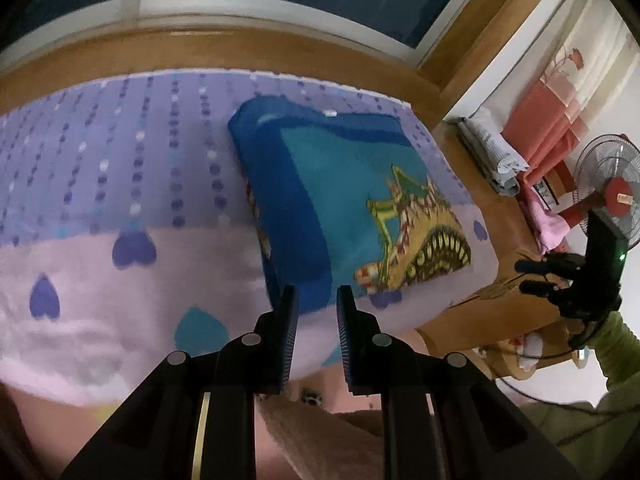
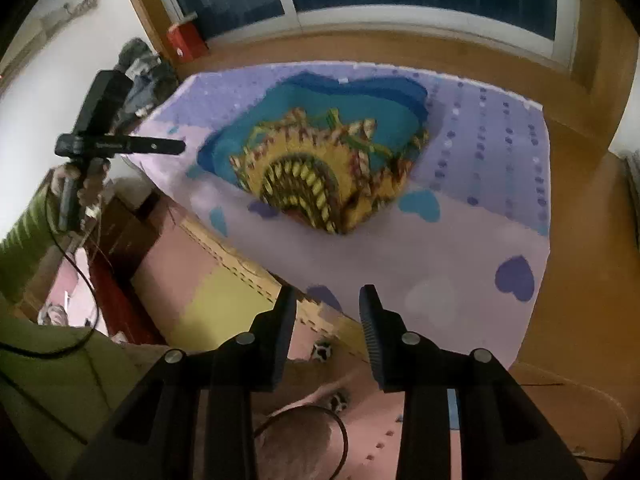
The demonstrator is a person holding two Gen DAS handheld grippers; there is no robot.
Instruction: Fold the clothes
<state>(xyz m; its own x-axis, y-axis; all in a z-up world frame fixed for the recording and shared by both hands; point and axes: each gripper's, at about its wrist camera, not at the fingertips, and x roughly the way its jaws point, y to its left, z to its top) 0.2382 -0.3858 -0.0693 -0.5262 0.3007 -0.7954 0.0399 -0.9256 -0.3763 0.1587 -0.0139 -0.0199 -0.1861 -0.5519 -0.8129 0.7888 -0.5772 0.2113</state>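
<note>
A lilac cloth (image 1: 120, 184) printed with dotted lines and purple hearts covers the bench. Behind it runs a wooden sill under a white-framed window (image 1: 240, 0) with dark panes. On the cloth lies the folded blue garment (image 1: 340, 200), its yellow-green toothy print facing up, toward the far right part of the cloth as the left wrist view sees it.

In the left wrist view, going left to right: bare cloth with hearts, then the garment with its dark blue folded edge on the left, then the bench's right corner. Past that corner are a stack of folded grey fabric (image 1: 488, 152), a coral curtain (image 1: 536, 120) and a standing fan (image 1: 612, 188). None of these show in the right wrist view. The left tool (image 1: 317, 300) hangs over the garment's near edge, released, nothing between its fingers. The right tool (image 1: 532, 276) shows at the far right, off the bench, held by a green sleeve (image 1: 612, 344); its fingers stand a little apart.

The right wrist view alone shows a white wall, a heap of dark clothes (image 2: 144, 68) and a red box (image 2: 186, 40) at the left sill. The left tool (image 2: 176, 146) appears side-on there. The right tool (image 2: 328, 300) hangs over the bench's near edge, released and empty. Below lie pink and yellow floor mats (image 2: 224, 300).
</note>
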